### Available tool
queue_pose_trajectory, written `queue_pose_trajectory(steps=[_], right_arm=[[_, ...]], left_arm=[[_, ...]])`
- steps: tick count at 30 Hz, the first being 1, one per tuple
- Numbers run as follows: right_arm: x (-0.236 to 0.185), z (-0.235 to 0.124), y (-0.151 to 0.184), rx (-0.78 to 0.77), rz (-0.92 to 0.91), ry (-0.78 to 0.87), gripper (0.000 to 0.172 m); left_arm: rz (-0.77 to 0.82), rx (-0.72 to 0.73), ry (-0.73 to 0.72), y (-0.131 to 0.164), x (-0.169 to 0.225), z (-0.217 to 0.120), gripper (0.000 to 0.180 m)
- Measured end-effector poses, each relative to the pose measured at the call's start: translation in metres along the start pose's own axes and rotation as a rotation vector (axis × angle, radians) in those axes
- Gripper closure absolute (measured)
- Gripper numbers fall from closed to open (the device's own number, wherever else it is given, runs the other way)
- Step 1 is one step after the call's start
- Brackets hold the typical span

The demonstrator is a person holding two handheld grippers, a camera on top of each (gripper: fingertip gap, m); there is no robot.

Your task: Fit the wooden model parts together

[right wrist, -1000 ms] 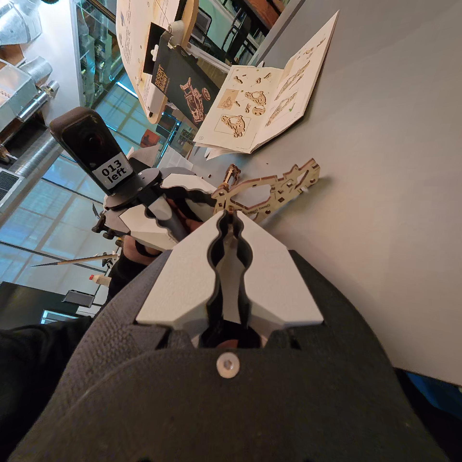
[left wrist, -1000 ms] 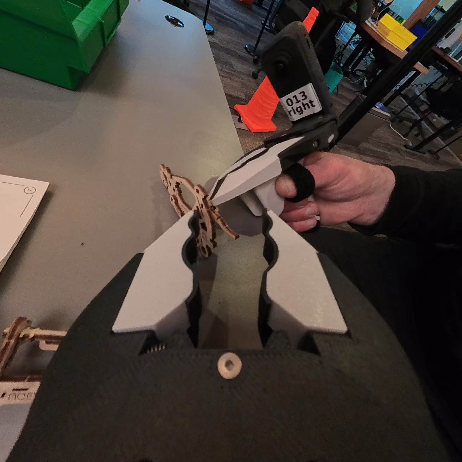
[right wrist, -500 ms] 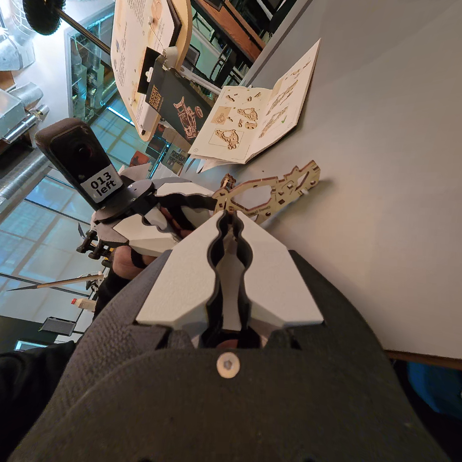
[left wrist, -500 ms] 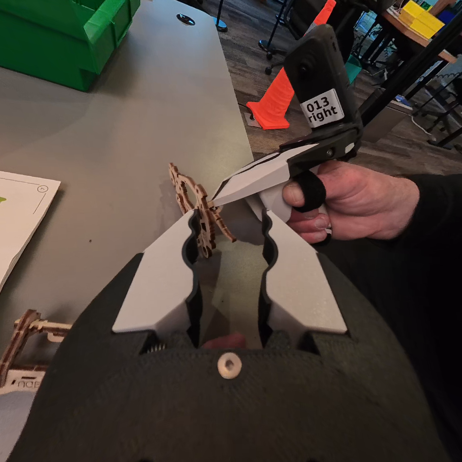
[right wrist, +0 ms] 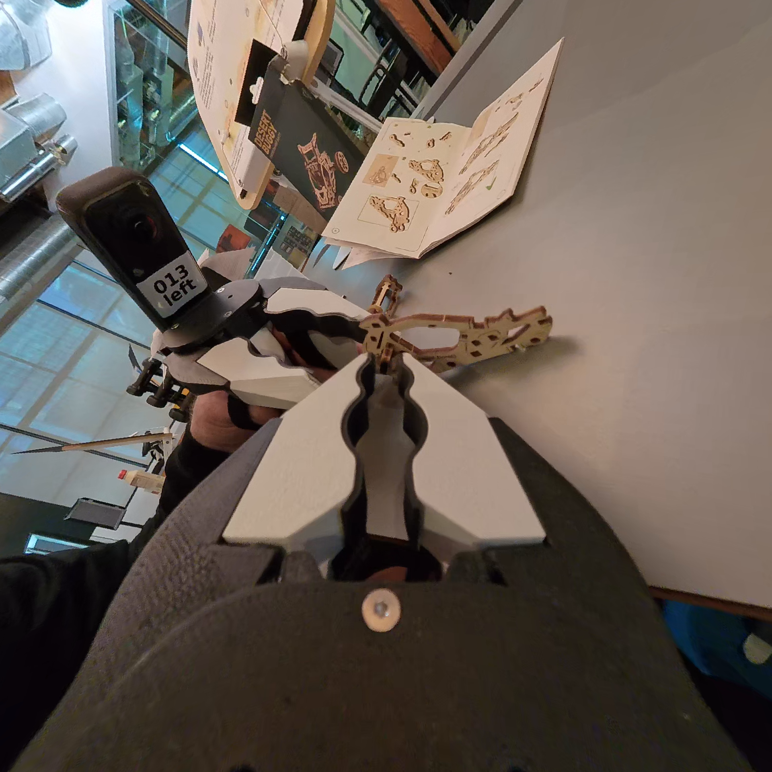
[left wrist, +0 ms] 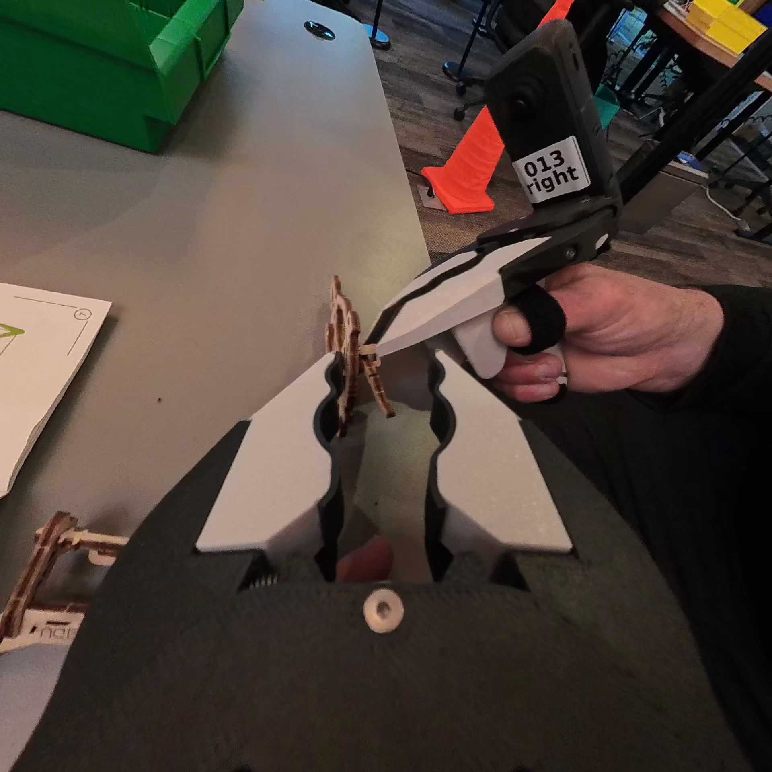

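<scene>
right jaws [right wrist: 385, 361]: gripping small peg | left jaws [left wrist: 382, 359]: apart | wooden frame [right wrist: 459, 338]: against left finger

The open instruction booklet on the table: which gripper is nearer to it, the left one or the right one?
Left. The left gripper reaches in from the booklet's side of the wooden frame; the right gripper stands on the frame's far side.

Grey table [left wrist: 234, 217], green bin [left wrist: 96, 62] at far corner, open instruction booklet [right wrist: 455, 167] lying flat, wooden sub-assembly [left wrist: 54, 555] near left edge, wooden frame part [right wrist: 480, 334] standing on edge.
</scene>
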State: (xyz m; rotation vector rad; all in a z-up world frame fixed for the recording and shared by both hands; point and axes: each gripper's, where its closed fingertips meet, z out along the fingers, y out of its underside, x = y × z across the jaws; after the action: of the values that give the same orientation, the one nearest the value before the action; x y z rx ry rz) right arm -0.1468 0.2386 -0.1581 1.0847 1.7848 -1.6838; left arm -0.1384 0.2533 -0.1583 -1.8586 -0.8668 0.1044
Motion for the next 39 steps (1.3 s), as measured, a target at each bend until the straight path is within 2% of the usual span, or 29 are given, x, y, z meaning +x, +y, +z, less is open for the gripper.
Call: queue_pose_trajectory(steps=[2, 14, 20, 24, 26, 31, 35, 39], right_arm=[[0.001, -0.001, 0.0, 0.001, -0.014, 0.01, 0.171], [0.001, -0.001, -0.002, 0.036, 0.022, 0.008, 0.171], [-0.005, -0.007, -0.007, 0.084, 0.057, -0.069, 0.171], [-0.009, -0.01, -0.009, 0.113, 0.087, -0.11, 0.171], [-0.016, -0.015, -0.016, 0.166, 0.104, -0.15, 0.171], [-0.036, -0.026, -0.03, 0.264, 0.121, -0.232, 0.171], [-0.045, -0.031, -0.036, 0.317, 0.125, -0.259, 0.171], [-0.05, -0.033, -0.04, 0.345, 0.143, -0.276, 0.171]], left_arm=[[0.001, -0.004, 0.0, 0.0, 0.0, 0.0, 0.143], [0.065, -0.026, -0.053, 0.002, -0.001, 0.002, 0.141], [0.102, -0.015, -0.077, -0.002, 0.001, -0.001, 0.124], [0.212, -0.016, -0.189, -0.008, -0.004, -0.008, 0.122], [0.341, -0.017, -0.3, -0.015, -0.005, -0.013, 0.127], [0.629, 0.028, -0.511, -0.04, 0.011, -0.02, 0.156], [0.713, 0.067, -0.582, -0.05, 0.017, -0.022, 0.17], [0.756, 0.081, -0.615, -0.053, 0.021, -0.02, 0.169]])
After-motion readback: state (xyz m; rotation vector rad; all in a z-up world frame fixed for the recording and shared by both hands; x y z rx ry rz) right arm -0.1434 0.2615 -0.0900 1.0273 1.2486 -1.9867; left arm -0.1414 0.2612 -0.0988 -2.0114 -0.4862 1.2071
